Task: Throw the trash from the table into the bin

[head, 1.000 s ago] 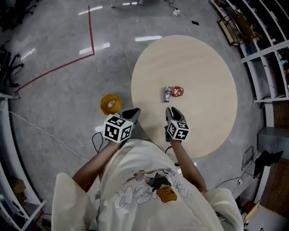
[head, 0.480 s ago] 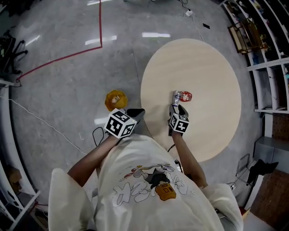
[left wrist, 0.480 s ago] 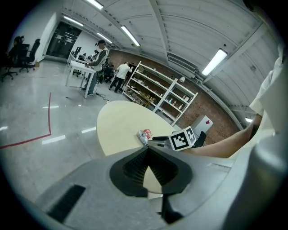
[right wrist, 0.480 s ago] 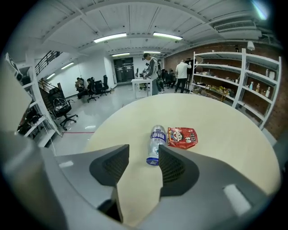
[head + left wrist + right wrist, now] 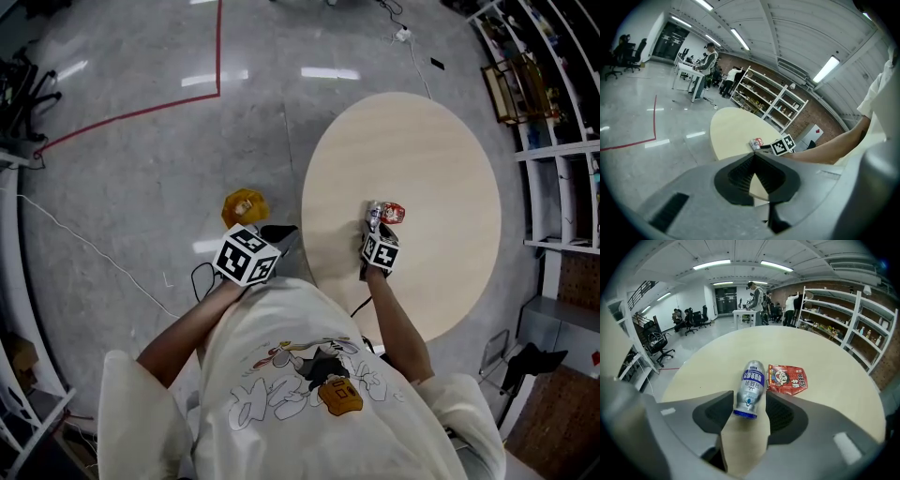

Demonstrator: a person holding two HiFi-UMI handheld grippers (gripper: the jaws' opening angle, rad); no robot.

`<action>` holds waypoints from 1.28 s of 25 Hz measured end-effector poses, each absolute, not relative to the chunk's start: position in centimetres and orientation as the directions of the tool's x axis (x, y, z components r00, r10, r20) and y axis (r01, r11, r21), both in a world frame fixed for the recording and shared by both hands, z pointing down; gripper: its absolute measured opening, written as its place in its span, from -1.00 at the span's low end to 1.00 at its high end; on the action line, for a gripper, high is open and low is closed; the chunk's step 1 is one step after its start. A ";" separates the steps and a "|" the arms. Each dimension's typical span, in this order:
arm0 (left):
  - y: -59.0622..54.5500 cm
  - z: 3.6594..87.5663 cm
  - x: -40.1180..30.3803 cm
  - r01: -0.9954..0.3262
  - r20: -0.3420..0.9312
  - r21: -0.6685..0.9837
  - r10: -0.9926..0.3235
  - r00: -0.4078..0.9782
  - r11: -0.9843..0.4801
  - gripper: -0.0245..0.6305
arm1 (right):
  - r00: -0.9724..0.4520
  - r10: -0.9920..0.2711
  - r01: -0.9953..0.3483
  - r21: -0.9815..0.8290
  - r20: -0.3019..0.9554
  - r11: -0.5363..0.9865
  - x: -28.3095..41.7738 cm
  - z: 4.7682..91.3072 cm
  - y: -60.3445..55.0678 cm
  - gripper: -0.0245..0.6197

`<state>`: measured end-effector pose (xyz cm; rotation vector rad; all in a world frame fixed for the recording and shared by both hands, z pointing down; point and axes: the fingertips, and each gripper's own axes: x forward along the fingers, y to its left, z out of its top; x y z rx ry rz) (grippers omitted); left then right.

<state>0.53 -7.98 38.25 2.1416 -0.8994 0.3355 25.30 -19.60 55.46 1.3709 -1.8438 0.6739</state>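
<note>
Yellow bin (image 5: 244,206) on the floor left of the table (image 5: 450,141), contents too small to tell; left gripper (image 5: 280,236) near it, jaws pressed together, empty; right gripper (image 5: 375,229), jaws just opening, straddles the lying bottle (image 5: 751,385) without pinching it, red packet (image 5: 787,379) just beside
</note>
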 end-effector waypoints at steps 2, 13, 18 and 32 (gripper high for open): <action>-7.8 38.4 -0.3 -0.697 0.493 0.562 -0.497 0.714 -0.444 -0.91 | -0.157 -0.552 -0.956 0.014 0.819 0.292 25.1 56.0 -19.5 -0.24; -5.5 39.7 -2.9 -0.694 0.480 0.581 -0.511 0.714 -0.425 -0.91 | -0.167 -0.569 -0.938 0.048 0.805 0.343 22.5 56.0 -18.2 -0.39; -5.3 38.7 -2.3 -0.668 0.444 0.587 -0.508 0.738 -0.457 -0.91 | -0.207 -0.585 -0.932 0.023 0.784 0.361 20.5 54.0 -16.9 -0.39; -3.0 38.3 4.5 -0.572 0.400 0.643 -0.413 0.818 -0.510 -0.91 | -0.324 -0.622 -0.916 -0.071 0.713 0.396 18.6 47.2 -8.5 -0.39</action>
